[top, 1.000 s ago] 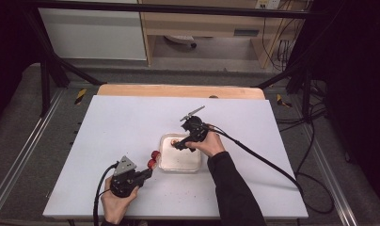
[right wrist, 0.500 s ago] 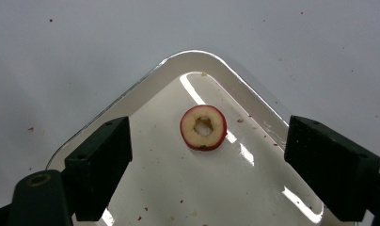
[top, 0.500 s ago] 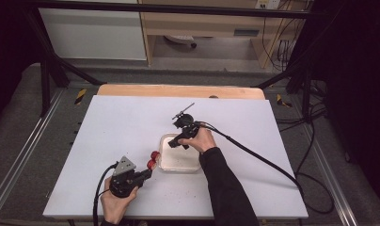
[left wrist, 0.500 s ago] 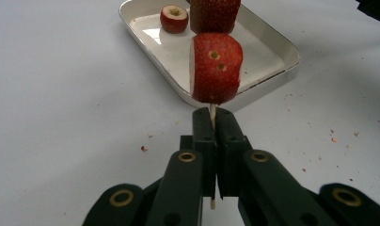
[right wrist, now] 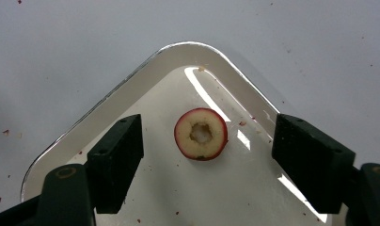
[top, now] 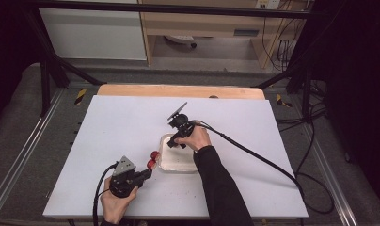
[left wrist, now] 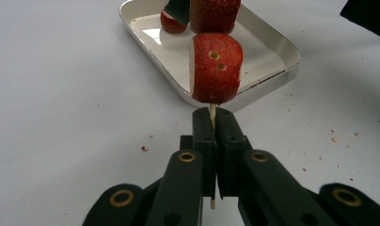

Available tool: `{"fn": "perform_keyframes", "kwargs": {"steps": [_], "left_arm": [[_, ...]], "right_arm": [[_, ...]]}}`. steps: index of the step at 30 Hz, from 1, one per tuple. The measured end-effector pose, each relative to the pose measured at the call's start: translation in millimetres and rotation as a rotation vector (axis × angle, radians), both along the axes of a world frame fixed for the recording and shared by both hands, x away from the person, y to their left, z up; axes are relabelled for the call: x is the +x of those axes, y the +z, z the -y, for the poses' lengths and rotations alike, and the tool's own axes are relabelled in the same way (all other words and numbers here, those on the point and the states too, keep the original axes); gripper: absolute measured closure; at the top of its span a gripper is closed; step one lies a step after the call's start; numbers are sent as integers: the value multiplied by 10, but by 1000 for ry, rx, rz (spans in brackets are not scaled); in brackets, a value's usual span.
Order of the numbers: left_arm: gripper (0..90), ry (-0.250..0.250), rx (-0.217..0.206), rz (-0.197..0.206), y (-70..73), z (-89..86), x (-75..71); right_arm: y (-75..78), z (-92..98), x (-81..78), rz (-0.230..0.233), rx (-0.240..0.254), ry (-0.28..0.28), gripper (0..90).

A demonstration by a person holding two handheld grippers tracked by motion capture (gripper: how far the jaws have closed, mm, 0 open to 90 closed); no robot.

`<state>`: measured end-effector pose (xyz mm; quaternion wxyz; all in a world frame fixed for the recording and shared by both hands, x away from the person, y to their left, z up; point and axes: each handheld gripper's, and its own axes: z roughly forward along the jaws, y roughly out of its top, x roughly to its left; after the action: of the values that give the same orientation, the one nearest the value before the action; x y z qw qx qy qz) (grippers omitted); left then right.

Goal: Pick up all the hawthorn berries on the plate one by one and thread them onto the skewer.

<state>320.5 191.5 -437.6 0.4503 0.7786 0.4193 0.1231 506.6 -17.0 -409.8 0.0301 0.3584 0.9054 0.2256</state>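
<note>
Right gripper [right wrist: 202,155]: jaws spread wide, empty, one on each side of a ring slice [right wrist: 201,133] without touching it. The slice lies flat near one corner of the tray [right wrist: 131,89], red rim around a pale face with a hollowed core.

Left gripper [left wrist: 211,136]: jaws clenched on a thin skewer [left wrist: 211,112] carrying red pieces [left wrist: 215,68]; the nearest shows two small holes in its cut face. In the high view this gripper [top: 148,173] sits near the table's [top: 254,188] front edge, its pieces just beside the tray's left rim [top: 162,165], while the right gripper [top: 176,141] stands over the tray's far left corner.

Likely risks: the glossy tray floor may let the slice slide from closing jaws; a hard squeeze could split the hollow ring; a tilted skewer could shed its pieces. Red crumbs dot the table.
</note>
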Motion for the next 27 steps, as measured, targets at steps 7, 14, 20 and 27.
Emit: {"fn": "perform_keyframes", "kwargs": {"steps": [7,14,20,27], "left_arm": [[882,-3,2,-3,-6,7,3],[882,-6,5,-4,-13,15,6],[883,-6,5,-3,-14,17,6],[882,-6,6,-5,-15,20,5]], "right_arm": [[-27,-25,20,-10,-13,1,359],[-38,-32,28,-6,-13,8,434],[-52,-41,23,-19,-12,16,492],[-70,-54,20,-38,-10,7,545]]}}
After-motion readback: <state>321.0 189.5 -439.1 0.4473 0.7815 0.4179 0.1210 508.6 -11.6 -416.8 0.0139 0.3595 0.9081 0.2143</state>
